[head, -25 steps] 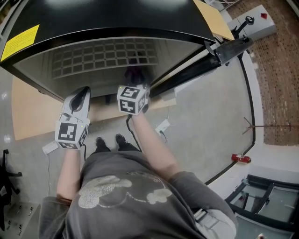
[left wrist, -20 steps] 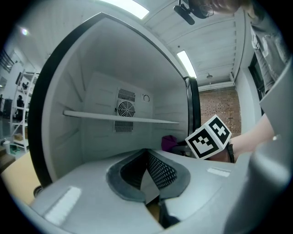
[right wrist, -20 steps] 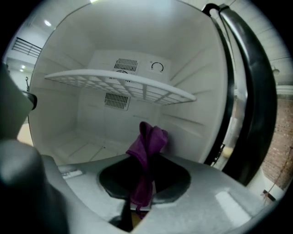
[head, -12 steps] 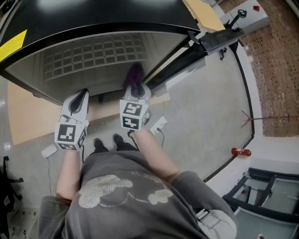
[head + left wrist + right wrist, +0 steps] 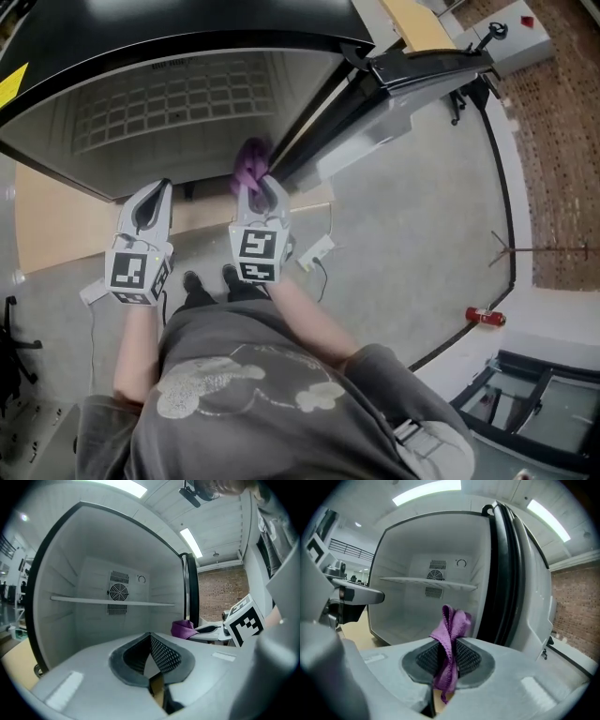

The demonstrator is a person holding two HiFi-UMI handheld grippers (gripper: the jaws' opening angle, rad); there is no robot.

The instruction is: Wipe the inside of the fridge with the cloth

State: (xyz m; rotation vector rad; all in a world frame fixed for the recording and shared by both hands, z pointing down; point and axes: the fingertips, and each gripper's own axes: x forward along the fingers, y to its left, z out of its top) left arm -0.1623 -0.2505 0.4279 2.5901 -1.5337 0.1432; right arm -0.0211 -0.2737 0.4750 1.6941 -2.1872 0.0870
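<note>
We hold the right tool clamped on the purple cloth, just in front of the open fridge, near the right edge of its opening. Our left tool hangs beside it, jaws seemingly closed together on nothing. A shelf crosses the fridge's back wall.

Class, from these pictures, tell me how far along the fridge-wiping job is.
Done: the door of the fridge stands open, and the right tool is shut on the purple cloth. In hand: the cloth is held in front of the opening, touching no surface. Left: wiping the walls and shelf inside. The left tool is shut and empty.
</note>
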